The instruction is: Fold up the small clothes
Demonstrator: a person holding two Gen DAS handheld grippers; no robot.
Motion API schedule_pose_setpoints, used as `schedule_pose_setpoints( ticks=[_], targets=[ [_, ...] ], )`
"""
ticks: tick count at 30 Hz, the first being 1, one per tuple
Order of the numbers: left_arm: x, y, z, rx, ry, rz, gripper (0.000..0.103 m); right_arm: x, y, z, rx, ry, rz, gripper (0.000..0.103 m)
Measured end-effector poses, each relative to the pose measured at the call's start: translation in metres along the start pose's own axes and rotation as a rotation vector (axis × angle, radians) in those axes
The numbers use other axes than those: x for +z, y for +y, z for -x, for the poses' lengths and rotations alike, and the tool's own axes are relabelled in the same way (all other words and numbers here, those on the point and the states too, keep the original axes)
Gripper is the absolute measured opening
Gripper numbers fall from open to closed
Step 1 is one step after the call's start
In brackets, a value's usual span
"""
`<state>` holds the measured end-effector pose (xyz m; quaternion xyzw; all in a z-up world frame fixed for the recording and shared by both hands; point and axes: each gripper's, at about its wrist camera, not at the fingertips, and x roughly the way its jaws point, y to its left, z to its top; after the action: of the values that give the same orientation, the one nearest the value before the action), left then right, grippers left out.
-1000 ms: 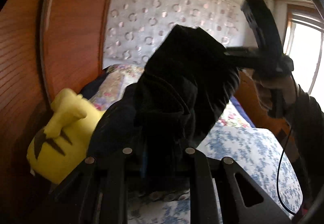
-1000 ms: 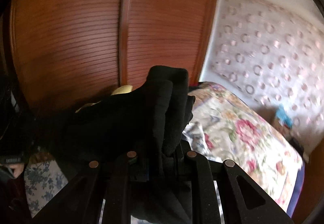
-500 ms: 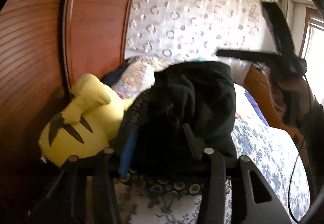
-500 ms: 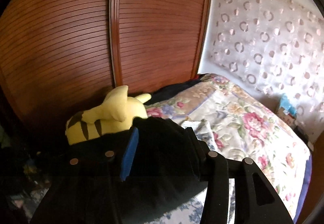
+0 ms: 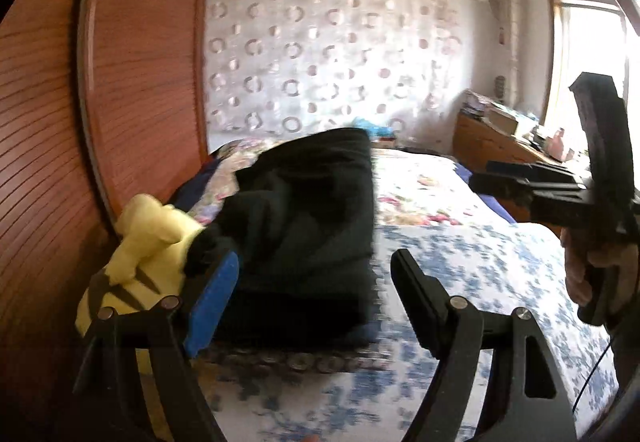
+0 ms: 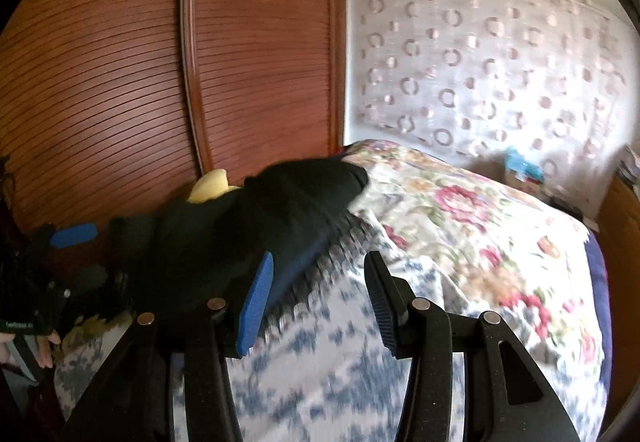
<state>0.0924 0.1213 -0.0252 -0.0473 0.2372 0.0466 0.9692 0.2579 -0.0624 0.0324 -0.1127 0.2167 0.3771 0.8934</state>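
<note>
Over by the wooden wardrobe doors (image 5: 140,62) a yellow plush toy (image 5: 148,242) sits at the edge of the bed (image 5: 460,242), and the black garment (image 5: 312,226) lies bunched on the blue-flowered bedspread right against it. The left gripper (image 5: 312,302) hangs just in front of that pile with its jaws spread wide and nothing between them. Further right, the right gripper (image 6: 316,298) hovers over the bedspread beside the garment, also parted and empty.
</note>
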Motion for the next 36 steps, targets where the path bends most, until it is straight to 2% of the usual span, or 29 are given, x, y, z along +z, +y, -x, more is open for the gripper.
schedule_pose_setpoints(
  ticks=[2, 8, 10, 15, 22, 27, 31, 36],
  targets=[
    [0.000, -0.015, 0.003, -0.019, 0.000, -0.021, 0.079, -0.015, 0.004, 0.028, -0.016, -0.015, -0.023, 0.066],
    [0.001, -0.055, 0.015, -0.072, -0.015, -0.062, 0.079, -0.051, 0.015, 0.094, -0.125, -0.067, -0.105, 0.078],
    [0.002, -0.066, 0.019, -0.080, -0.020, -0.076, 0.079, -0.065, 0.021, 0.116, -0.162, -0.086, -0.139, 0.079],
    [0.006, -0.089, 0.033, -0.102, -0.038, -0.101, 0.079, -0.073, 0.034, 0.157, -0.287, -0.116, -0.206, 0.079],
    [0.011, -0.109, 0.052, -0.096, -0.071, -0.107, 0.079, -0.079, 0.058, 0.207, -0.344, -0.170, -0.244, 0.079],
    [0.013, -0.115, 0.057, -0.096, -0.077, -0.107, 0.079, -0.086, 0.077, 0.218, -0.376, -0.196, -0.245, 0.079],
    [0.013, -0.118, 0.061, -0.101, -0.083, -0.111, 0.079, -0.094, 0.089, 0.212, -0.387, -0.204, -0.245, 0.079],
    [0.012, -0.119, 0.062, -0.103, -0.084, -0.110, 0.079, -0.098, 0.083, 0.201, -0.385, -0.202, -0.251, 0.079]
  ],
)
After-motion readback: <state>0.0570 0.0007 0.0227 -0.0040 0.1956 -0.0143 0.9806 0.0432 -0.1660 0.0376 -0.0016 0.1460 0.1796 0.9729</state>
